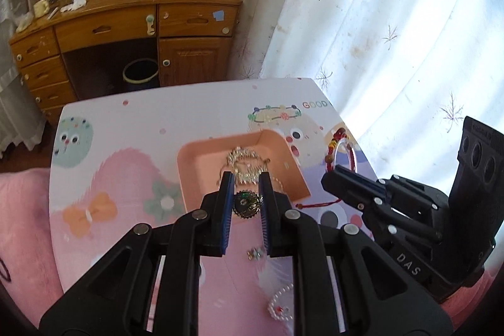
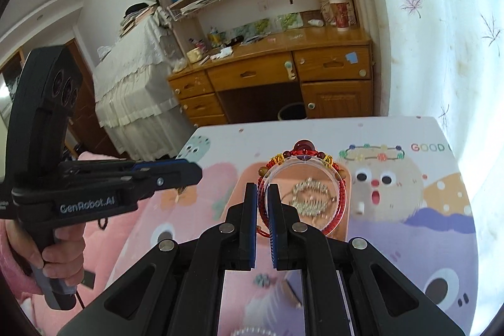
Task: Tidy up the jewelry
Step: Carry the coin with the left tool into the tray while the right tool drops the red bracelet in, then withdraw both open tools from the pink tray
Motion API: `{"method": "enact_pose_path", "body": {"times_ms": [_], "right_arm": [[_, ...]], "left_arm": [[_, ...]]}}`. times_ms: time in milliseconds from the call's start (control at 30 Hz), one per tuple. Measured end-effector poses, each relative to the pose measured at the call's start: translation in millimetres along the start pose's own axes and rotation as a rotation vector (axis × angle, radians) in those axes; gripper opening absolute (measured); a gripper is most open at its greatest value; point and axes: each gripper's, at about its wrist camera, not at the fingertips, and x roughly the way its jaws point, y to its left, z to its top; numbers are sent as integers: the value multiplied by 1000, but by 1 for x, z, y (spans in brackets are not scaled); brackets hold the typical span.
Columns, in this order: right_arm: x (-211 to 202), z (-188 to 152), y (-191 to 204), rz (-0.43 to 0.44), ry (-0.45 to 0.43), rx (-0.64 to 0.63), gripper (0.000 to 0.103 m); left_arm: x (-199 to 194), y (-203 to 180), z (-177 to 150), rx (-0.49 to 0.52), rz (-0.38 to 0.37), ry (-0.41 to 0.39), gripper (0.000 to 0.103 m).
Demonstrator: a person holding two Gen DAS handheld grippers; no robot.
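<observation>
My left gripper (image 1: 247,180) is shut on a round green and gold brooch (image 1: 246,205), held over the near edge of a peach tray (image 1: 189,166). A silver chain piece (image 1: 244,162) lies in the tray. My right gripper (image 2: 262,189) is shut on a red beaded bracelet with a clear bangle (image 2: 302,156), held above the tray (image 2: 249,175). In the left wrist view the right gripper (image 1: 334,175) holds the bracelet (image 1: 341,147) at the tray's right side. A small green earring (image 1: 254,254) and a pearl bracelet (image 1: 280,304) lie on the table nearer me.
The table has a pink cartoon cover (image 1: 126,147). A wooden desk (image 1: 141,30) with a dark bin (image 1: 140,74) under it stands beyond. A white curtain (image 1: 393,21) hangs on the right. A cloth-covered cabinet (image 2: 132,84) stands at the left.
</observation>
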Motion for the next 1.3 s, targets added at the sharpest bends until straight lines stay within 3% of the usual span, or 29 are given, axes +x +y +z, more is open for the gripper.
{"method": "enact_pose_path", "body": {"times_ms": [200, 267, 333, 367, 400, 633, 700, 767, 967, 1300], "right_arm": [[24, 8, 1, -48, 2, 18, 6], [33, 6, -4, -77, 18, 45, 17], [39, 3, -11, -87, 23, 84, 31], [40, 2, -15, -90, 17, 102, 33], [39, 2, -17, -94, 16, 116, 33], [25, -21, -39, -155, 49, 187, 37], [16, -32, -43, -176, 66, 203, 43], [3, -46, -45, -192, 76, 224, 57], [-32, -96, -43, -240, 115, 319, 84], [-55, -186, -15, -294, 207, 413, 91]], "left_arm": [[25, 12, 22, 14, -3, 3, 13], [36, 16, 25, 27, 30, 24, 16], [44, 18, 24, 42, 54, 50, 37], [46, 20, 25, 42, 63, 60, 55], [45, 23, 23, 37, 60, 58, 59], [27, 44, 7, -18, 64, 70, 62], [19, 49, -1, -29, 70, 78, 65], [11, 52, -10, -35, 64, 87, 68], [-5, 50, -50, -38, 29, 142, 71], [1, 22, -115, 40, -34, 243, 76]]}}
